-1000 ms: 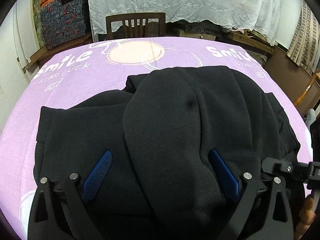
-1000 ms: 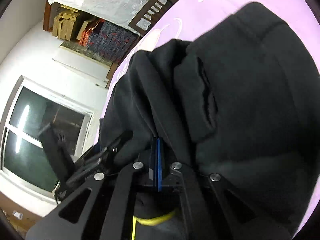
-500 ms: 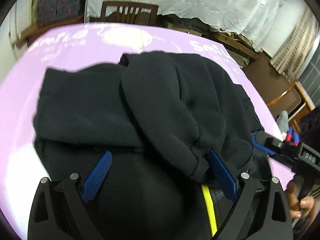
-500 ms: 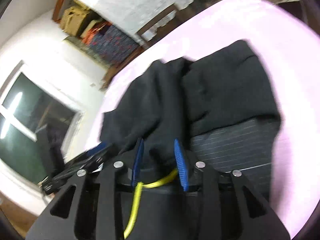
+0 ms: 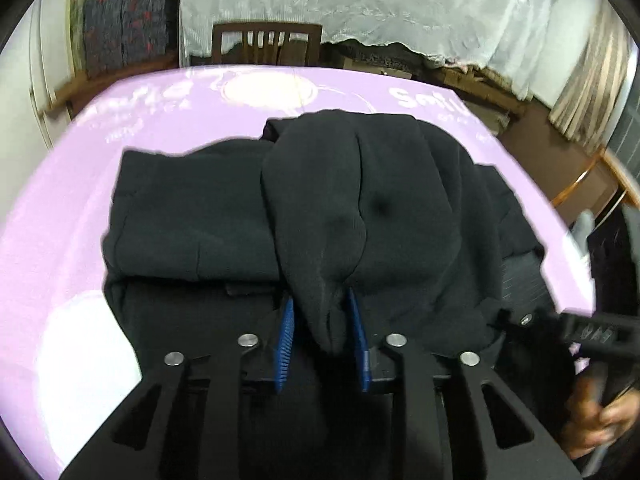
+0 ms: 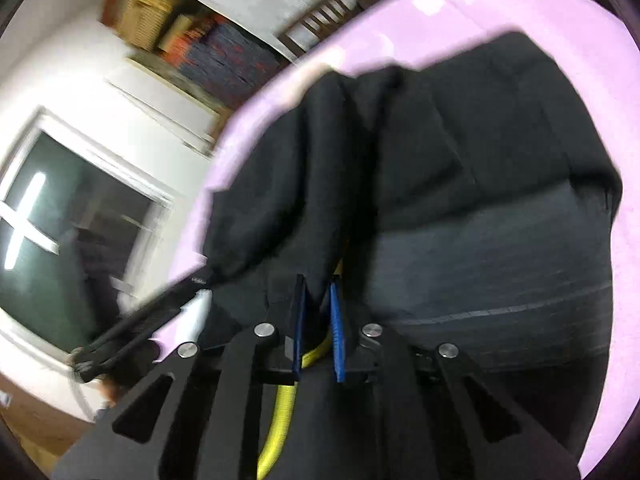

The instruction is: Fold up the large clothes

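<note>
A large black garment (image 5: 360, 208) lies bunched on the purple tablecloth (image 5: 72, 216); it also fills the right wrist view (image 6: 460, 184). My left gripper (image 5: 320, 320) is shut on a bunched fold of the garment at its near edge. My right gripper (image 6: 318, 304) is shut on another fold of the same garment, with a yellow strap (image 6: 276, 420) running between and below its fingers. A grey striped inner lining (image 6: 500, 280) shows at the garment's near side.
A wooden chair (image 5: 266, 44) stands behind the table under a white lace cloth (image 5: 360, 4). Stacked patterned boxes (image 5: 120, 28) are at the back left. A window (image 6: 60, 236) is to the left in the right wrist view. My other gripper (image 5: 580, 332) shows at the right.
My left gripper has closed from wide open onto a fold of the garment. My right gripper opened briefly and has narrowed again on the fabric; both views have shifted.
</note>
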Action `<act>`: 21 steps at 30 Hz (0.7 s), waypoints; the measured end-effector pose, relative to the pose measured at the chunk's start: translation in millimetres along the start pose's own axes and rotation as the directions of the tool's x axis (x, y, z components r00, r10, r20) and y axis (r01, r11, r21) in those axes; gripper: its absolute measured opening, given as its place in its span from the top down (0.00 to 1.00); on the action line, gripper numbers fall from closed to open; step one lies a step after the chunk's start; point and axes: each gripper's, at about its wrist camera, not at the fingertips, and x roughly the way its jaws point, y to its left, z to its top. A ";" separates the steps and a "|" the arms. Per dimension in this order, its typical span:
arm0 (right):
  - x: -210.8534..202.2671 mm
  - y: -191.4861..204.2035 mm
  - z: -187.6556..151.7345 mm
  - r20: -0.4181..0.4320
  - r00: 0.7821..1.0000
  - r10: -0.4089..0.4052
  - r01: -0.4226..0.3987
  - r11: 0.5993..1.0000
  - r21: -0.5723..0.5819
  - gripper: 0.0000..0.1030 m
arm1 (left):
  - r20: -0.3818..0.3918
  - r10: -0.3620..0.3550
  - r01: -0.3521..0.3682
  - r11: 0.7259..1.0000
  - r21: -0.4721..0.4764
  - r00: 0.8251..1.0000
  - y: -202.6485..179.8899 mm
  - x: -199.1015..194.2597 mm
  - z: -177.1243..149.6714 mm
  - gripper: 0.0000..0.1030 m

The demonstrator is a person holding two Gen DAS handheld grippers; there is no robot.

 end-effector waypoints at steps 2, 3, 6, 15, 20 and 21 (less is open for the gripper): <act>3.6 -12.2 0.4 -0.017 1.000 0.020 -0.019 0.999 0.046 0.92 | 0.017 0.031 -0.032 0.999 0.025 0.999 -5.4 -6.0 1.0 0.57; 2.1 -13.9 0.8 -0.019 1.000 0.016 -0.015 0.999 0.051 0.91 | 0.033 0.037 -0.038 0.999 0.025 0.999 -5.3 -12.9 2.8 0.54; -1.3 -11.1 0.4 -0.019 1.000 -0.007 0.007 1.000 0.024 0.88 | 0.112 0.039 -0.041 0.999 0.010 0.993 4.3 -40.4 6.0 0.45; -43.2 38.9 40.6 0.198 0.980 0.026 -0.007 0.995 -0.096 0.80 | 0.149 -0.058 0.057 0.998 0.011 0.987 -6.4 -18.4 55.9 0.42; 6.3 31.8 75.3 0.157 0.987 0.014 -0.009 0.999 -0.033 0.81 | 0.026 0.017 -0.017 1.000 -0.016 1.000 -0.1 44.1 46.4 0.37; 13.4 22.8 76.7 0.152 0.988 0.004 -0.004 1.000 -0.003 0.81 | 0.041 0.011 -0.011 1.000 -0.009 0.999 1.8 46.6 43.8 0.36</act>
